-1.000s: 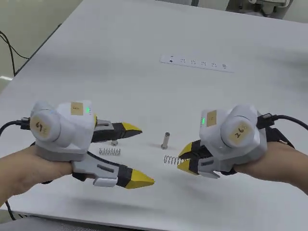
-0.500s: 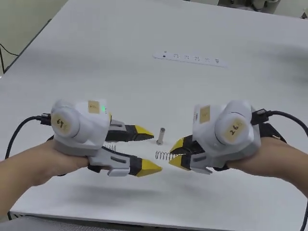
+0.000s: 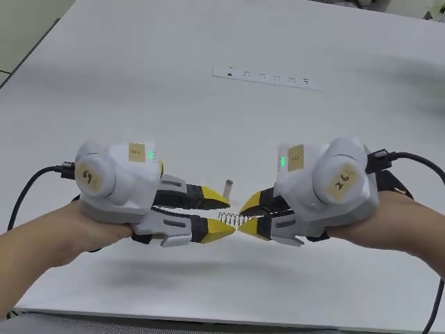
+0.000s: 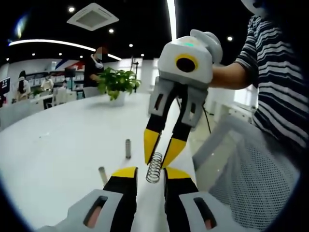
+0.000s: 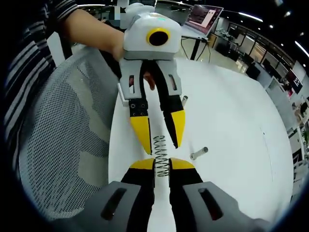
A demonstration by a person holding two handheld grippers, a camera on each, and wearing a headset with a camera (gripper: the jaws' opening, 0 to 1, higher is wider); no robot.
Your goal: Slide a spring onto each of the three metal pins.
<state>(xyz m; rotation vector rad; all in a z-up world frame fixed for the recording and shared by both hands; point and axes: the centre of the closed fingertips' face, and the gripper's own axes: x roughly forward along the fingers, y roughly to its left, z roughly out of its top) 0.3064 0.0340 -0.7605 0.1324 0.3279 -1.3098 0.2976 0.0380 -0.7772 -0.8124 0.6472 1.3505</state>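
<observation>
Steel spring, seemingly in right tongs

A thin wire spring is held level above the bench, one end pinched in the right gripper, the other lying between the parted tips of the left gripper. A short metal pin is seen upright on the bench beyond it, and a second pin nearby.

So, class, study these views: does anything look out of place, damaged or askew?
Nothing stands out. The right claw holds the spring intact, its free end inside the open left claw; the metal pin stands upright.
</observation>
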